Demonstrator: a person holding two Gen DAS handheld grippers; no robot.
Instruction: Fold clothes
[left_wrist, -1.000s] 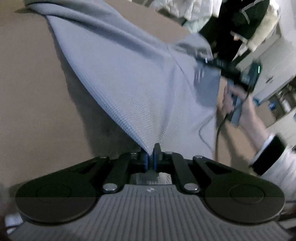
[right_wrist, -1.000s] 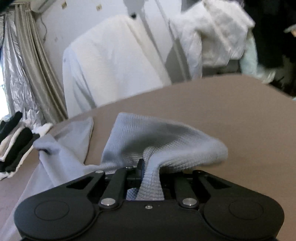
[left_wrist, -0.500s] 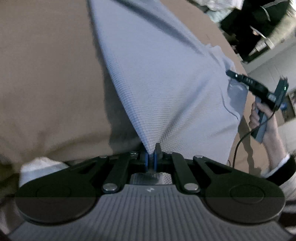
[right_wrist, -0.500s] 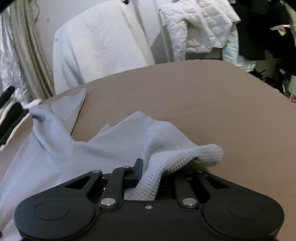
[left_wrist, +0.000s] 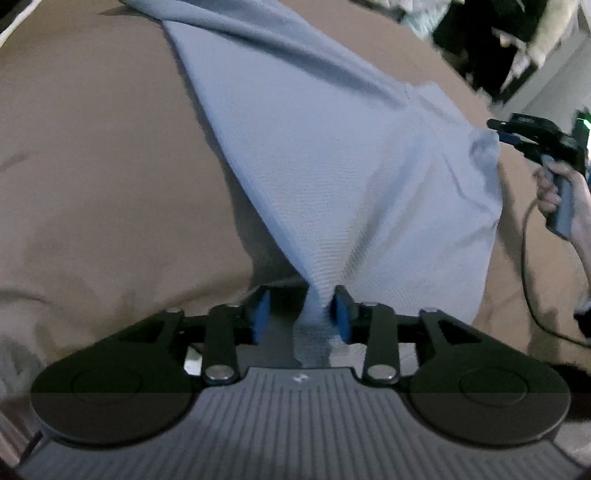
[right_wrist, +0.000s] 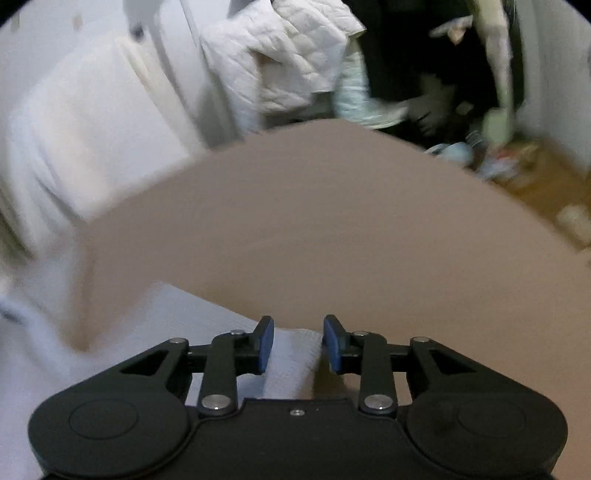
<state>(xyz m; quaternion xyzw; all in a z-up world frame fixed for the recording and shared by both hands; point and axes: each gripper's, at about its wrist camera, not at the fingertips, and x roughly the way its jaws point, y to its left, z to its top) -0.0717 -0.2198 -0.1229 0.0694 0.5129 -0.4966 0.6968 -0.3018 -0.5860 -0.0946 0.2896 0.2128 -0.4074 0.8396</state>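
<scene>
A light blue knit garment lies spread on the brown table, running from the far left toward me. My left gripper is open; a corner of the garment still hangs between its blue pads, against the right pad. My right gripper is open too, with the garment's edge lying loose under and between its fingers. The right gripper also shows in the left wrist view, at the garment's far right corner.
White clothes and a quilted white jacket hang behind the table's far edge. Dark clothing and clutter sit at the back right, above a wooden floor. The brown table stretches ahead of the right gripper.
Both grippers have opened and let go of the garment. The bunched fabric the right gripper held has dropped flat on the table. The right view has swung to the right.
</scene>
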